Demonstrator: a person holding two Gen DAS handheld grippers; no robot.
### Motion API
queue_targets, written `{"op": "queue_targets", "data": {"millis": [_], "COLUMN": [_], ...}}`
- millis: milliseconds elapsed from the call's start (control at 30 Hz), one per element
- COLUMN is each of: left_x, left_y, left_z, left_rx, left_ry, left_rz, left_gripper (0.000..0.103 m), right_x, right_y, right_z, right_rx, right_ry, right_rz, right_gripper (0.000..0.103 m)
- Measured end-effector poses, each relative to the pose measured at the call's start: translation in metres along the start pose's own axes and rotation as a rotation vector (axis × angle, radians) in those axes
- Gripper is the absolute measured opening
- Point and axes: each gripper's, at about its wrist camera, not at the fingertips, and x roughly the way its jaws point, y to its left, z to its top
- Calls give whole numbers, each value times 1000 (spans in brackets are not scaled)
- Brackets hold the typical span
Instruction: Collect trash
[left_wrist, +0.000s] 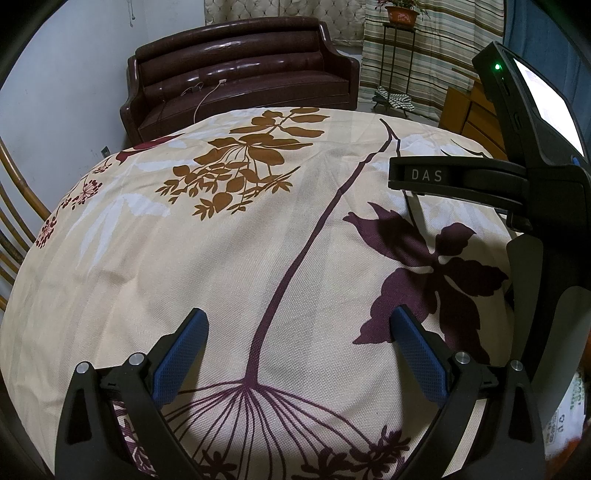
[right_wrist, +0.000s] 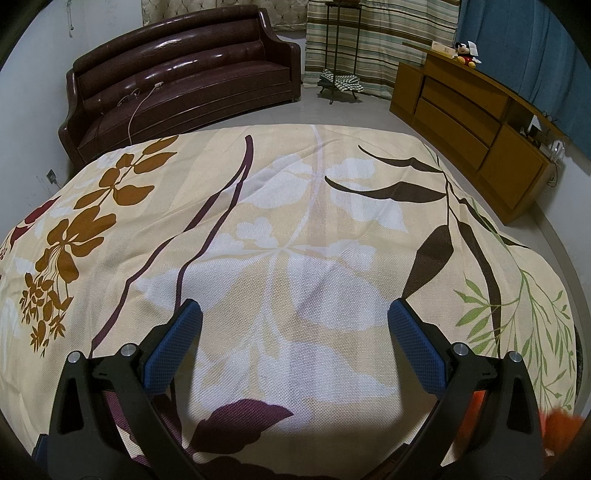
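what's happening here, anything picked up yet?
Nothing yet. A person holds both grippers over a table covered by a cream floral-print tablecloth. The left gripper and right gripper each have their jaws wide apart and empty. No trash shows on the cloth in either view. The right gripper's black body appears at the left camera's right edge.

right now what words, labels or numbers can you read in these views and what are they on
"DAS": on the black finger of the right gripper, seen from the left wrist view.
Green print on a white package at the lower right edge of that view: too blurred and cut off to read.
Box on the wooden cabinet in the right wrist view: too small to read.
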Motion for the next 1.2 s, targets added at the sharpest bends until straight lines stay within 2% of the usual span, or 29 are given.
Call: {"op": "queue_targets", "data": {"millis": [1200], "left_x": [0], "left_y": [0], "left_z": [0], "left_rx": [0], "left_ry": [0], "left_rz": [0], "left_gripper": [97], "right_x": [0], "right_y": [0], "right_z": [0], "right_rx": [1], "right_ry": [0], "right_rz": [0], "right_gripper": [99]}}
